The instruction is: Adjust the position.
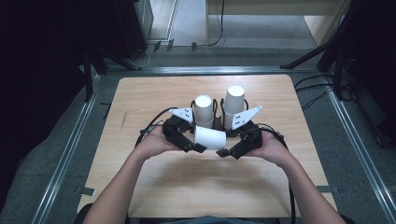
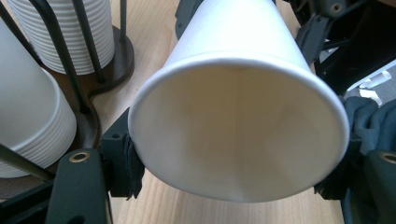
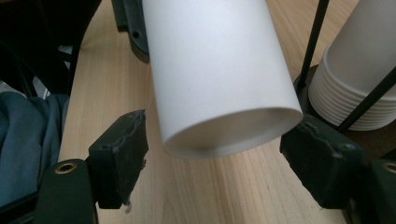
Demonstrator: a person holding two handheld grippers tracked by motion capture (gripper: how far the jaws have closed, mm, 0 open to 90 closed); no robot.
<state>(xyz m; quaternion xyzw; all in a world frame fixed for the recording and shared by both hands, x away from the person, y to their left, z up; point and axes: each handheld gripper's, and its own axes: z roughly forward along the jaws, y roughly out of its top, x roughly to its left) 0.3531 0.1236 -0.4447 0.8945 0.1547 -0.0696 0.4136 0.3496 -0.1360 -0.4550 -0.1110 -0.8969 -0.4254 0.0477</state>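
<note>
A single white paper cup [image 1: 210, 137] lies level above the wooden table [image 1: 154, 186], between my two grippers. My left gripper [image 1: 198, 139] is shut on it near the rim. In the left gripper view the cup's open mouth [image 2: 238, 135] faces the camera and both pads [image 2: 127, 161] press its sides. My right gripper [image 1: 227, 144] stands open around the cup's base end [image 3: 219, 79]. Its left pad [image 3: 119, 154] is clear of the cup wall, and its right pad [image 3: 317, 158] sits just beside the wall.
Behind the grippers, two stacks of white cups [image 1: 204, 109] [image 1: 233, 103] stand upside down in a dark wire holder [image 2: 114, 65]. Metal rails [image 1: 70, 149] run along the table's sides. Cables trail on the floor at the back right.
</note>
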